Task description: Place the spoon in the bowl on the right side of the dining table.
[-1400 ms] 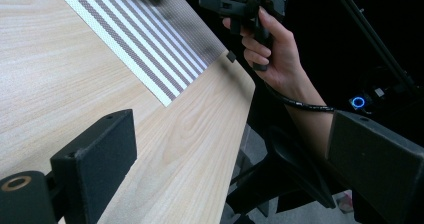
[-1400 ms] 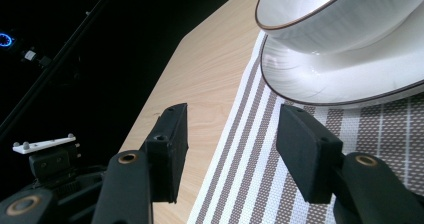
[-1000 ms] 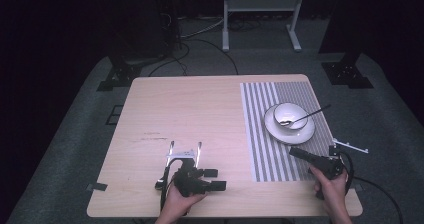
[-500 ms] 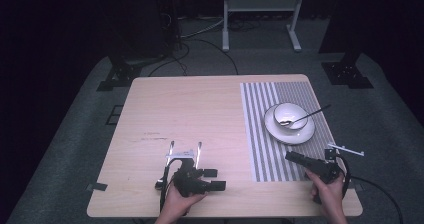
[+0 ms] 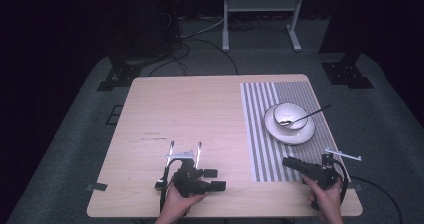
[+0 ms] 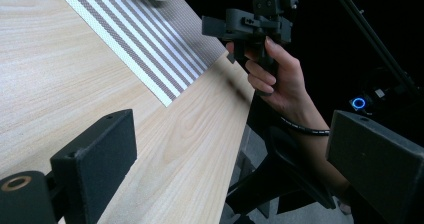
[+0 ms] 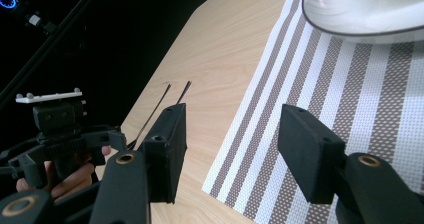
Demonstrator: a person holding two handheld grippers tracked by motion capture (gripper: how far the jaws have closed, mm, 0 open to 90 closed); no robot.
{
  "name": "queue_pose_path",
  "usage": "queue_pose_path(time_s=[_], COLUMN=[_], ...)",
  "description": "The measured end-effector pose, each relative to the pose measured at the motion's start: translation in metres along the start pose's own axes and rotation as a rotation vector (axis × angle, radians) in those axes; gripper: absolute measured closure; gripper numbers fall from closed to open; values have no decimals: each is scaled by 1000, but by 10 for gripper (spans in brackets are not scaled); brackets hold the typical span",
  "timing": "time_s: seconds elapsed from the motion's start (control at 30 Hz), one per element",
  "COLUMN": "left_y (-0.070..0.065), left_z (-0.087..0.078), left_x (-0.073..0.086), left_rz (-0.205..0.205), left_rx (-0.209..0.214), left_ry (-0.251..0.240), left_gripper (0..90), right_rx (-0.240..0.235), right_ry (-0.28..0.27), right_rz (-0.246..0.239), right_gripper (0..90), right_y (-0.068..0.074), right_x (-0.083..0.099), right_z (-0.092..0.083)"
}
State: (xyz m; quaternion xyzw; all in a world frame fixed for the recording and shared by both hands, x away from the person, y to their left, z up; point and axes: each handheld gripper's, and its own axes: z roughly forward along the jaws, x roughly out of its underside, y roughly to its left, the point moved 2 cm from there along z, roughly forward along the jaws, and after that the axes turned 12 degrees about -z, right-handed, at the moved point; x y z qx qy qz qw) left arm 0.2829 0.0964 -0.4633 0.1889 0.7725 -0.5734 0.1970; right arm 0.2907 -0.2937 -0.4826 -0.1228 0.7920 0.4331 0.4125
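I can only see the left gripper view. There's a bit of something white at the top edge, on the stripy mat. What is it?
Observer: That's a white plate, and a white bowl sits in the middle of it.
Child: Is anything in it?
Observer: Yes, a spoon. Its scoop end lies in the bowl, and its handle sticks out past the plate's rim, toward the table's far right.
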Motion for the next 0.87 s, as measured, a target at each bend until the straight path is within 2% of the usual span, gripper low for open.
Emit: queue_pose_path(time_s=[0.6, 0.87], left_y=[0, 1], left_z=[-2, -5], left_x=[1, 2], left_rz=[2, -2], left_rx=[-6, -8], left_ry=[-9, -17], left_gripper=[48, 48], right_rx=[-4, -21], right_ry=[28, 17], right_rz=[-34, -46], right_gripper=[428, 426], right_y=[13, 17], right_x=[19, 30], right_z=[7, 5])
